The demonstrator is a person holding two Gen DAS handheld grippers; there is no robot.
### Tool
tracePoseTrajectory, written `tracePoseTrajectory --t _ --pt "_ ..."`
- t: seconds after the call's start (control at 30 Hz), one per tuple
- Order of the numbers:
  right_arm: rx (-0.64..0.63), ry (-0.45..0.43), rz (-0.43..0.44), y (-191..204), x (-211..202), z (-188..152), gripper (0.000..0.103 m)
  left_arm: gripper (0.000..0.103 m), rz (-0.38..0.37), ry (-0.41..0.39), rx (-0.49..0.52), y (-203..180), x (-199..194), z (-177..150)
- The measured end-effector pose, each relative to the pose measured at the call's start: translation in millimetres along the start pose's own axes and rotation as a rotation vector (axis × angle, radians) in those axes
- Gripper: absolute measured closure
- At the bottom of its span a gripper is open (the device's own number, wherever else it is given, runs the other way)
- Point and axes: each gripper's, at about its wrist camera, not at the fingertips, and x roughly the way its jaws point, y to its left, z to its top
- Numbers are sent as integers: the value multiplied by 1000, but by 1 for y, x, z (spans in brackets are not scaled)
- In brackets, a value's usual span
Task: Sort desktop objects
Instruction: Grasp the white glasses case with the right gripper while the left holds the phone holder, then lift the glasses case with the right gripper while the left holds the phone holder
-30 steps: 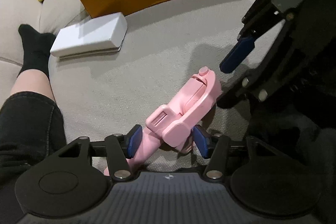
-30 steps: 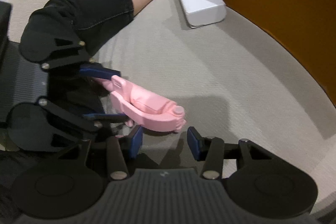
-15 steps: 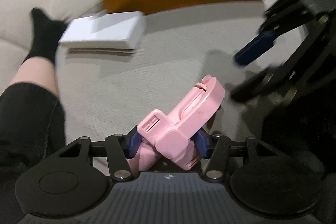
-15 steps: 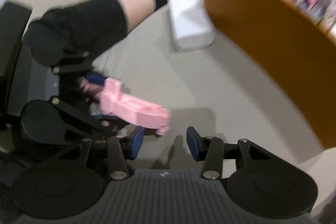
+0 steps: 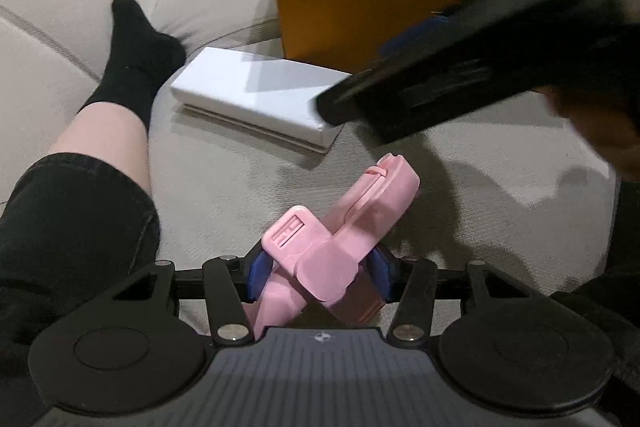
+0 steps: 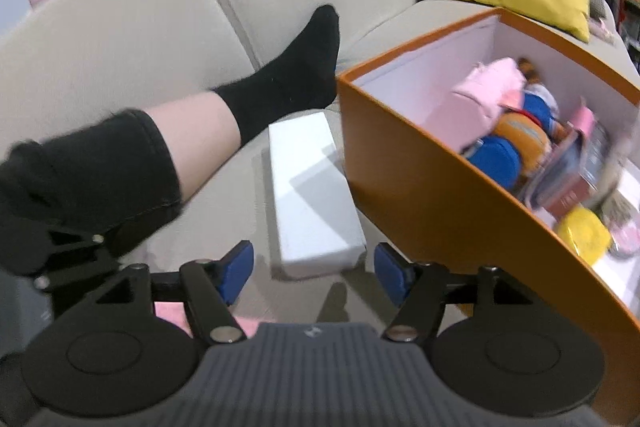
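- While my left hand-held gripper [image 5: 318, 277] clamps the pink folding holder [image 5: 340, 239] between its blue pads, the holder sticks up and forward over the beige sofa cushion [image 5: 240, 179], clear of it as far as I can judge.
- My right hand-held gripper [image 6: 314, 273] has nothing between its pads; its jaws are opening, and the end of the white box [image 6: 312, 199] sits just ahead of the gap (not yet inside it).
- From the left wrist view, that right hand-held gripper [image 5: 460, 75] shows as a dark, blurred shape crossing above the white box [image 5: 256, 95] and in front of the orange bin [image 5: 360, 3].
- The orange bin [image 6: 432, 187] stands just beyond the white box, already holding pink, blue and yellow items, so I judge it to be the place where things are being sorted.
- The step in hand, as I read it: the pink holder is picked up and on its way to the bin, while the right side lines up on the white box.
- Next, the left needs to carry the holder over the bin's near wall and let go only once it is above the open inside.
- The right needs its jaws wide enough to straddle the box across its narrow width, then lower squarely.
- A person's leg in a black sock [image 6: 296, 67] lies beside the box, so I should keep clear of it.
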Motion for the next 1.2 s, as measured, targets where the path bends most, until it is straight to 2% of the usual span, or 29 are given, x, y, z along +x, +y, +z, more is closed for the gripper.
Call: tracePoseTrajectory --t 0.1,0.23,0.3,0.33,0.37,0.57,0.73,0.83,1.0,1.2 --pt "-32 25 -32 4 20 5 31 44 7 12 5 0 5 -3" --pt "-34 71 -8 2 38 7 31 43 -37 32 -56 12 10 -6" --pt "-48 83 -13 5 43 5 34 43 -41 32 -61 13 11 -5" --pt "-60 93 -25 5 45 4 40 43 -40 31 -60 13 12 -4" --pt "-63 97 -21 4 45 3 40 43 -40 30 -59 13 12 -4" --pt "-52 129 2 -6 20 -10 40 43 -42 29 -65 14 13 -2" --pt "-60 149 17 -18 -15 -34 40 43 -28 46 3 3 12 -6" --pt "-73 184 9 -22 -31 -49 40 43 -17 52 1 1 11 -6" --pt "-18 238 -47 -35 -50 -81 41 43 -27 61 -95 9 11 -5" --pt "85 293 -52 -50 -69 -108 40 44 -32 24 -245 17 11 10"
